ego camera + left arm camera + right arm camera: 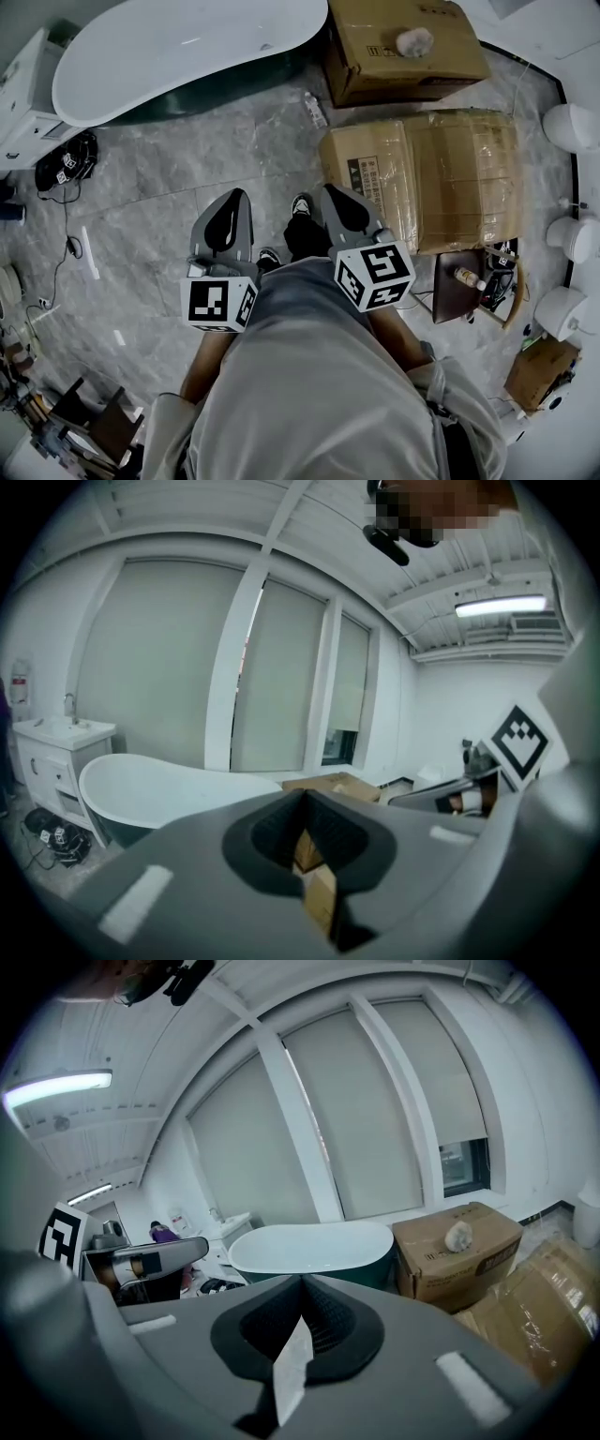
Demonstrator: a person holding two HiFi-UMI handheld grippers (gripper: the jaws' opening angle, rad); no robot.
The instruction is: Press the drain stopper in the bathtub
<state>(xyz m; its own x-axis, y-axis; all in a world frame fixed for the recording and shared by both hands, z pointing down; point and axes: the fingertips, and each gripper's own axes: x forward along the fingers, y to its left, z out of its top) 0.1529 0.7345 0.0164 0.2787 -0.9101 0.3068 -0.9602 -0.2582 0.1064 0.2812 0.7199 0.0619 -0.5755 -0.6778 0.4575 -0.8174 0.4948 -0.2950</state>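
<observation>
We hold the left tongs (232, 201) and the right tongs (339, 193) each all but closed, gripping nothing, over the grey marbled tile floor (169, 169). The white oval bathtub (187, 42) lies at upper left, with a flattened brown cardboard box (427, 178) at right.

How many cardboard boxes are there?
3. The top box sits beside the tub. The taped box lies just below it in the head view. The small box is low at the right edge. More may be hidden.
</observation>
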